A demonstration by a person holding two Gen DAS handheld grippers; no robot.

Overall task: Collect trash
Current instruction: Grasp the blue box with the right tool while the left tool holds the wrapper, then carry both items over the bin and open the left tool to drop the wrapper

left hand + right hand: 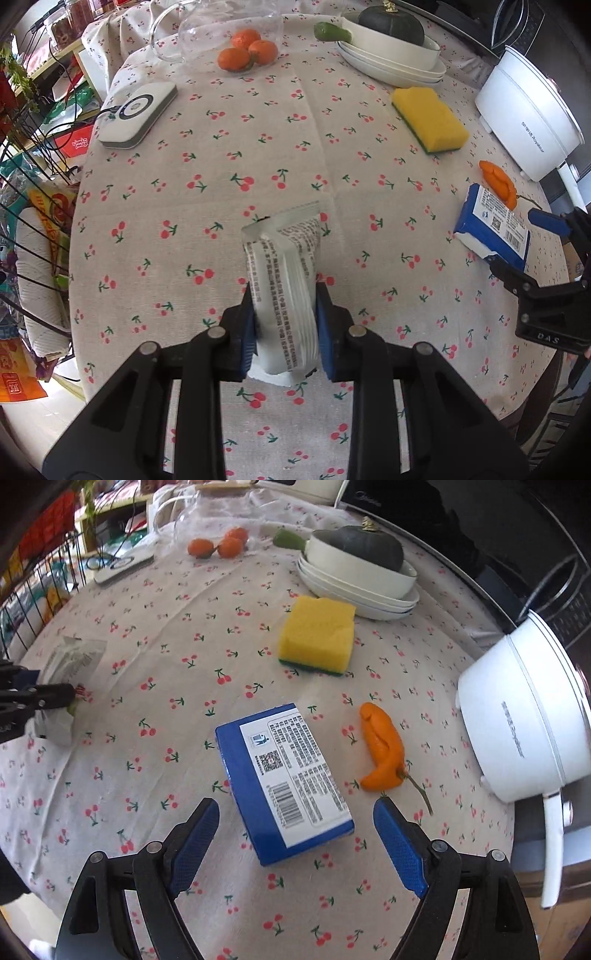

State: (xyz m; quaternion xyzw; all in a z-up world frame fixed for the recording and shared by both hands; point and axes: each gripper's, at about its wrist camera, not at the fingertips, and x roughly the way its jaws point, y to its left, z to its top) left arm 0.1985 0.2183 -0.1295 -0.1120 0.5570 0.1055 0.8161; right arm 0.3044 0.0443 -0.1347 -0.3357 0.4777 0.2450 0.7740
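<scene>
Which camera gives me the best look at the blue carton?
The right wrist view: the blue carton lies whole and central, label up, just ahead of the open right hand-held gripper. The left wrist view shows it small at the right edge, partly behind that gripper.

You are looking down at a round table [207,155] draped in a pale cloth printed with small red cherries, creased along a centre fold. Daylight falls evenly across it. To your left a black wire rack [33,206] holds paper towels and bright packaging. Behind that, a wooden shelf [59,55] carries jars. To your right, past the table edge, stands a dark appliance [546,565]. A strip of light floor [44,413] shows below the rack.
</scene>
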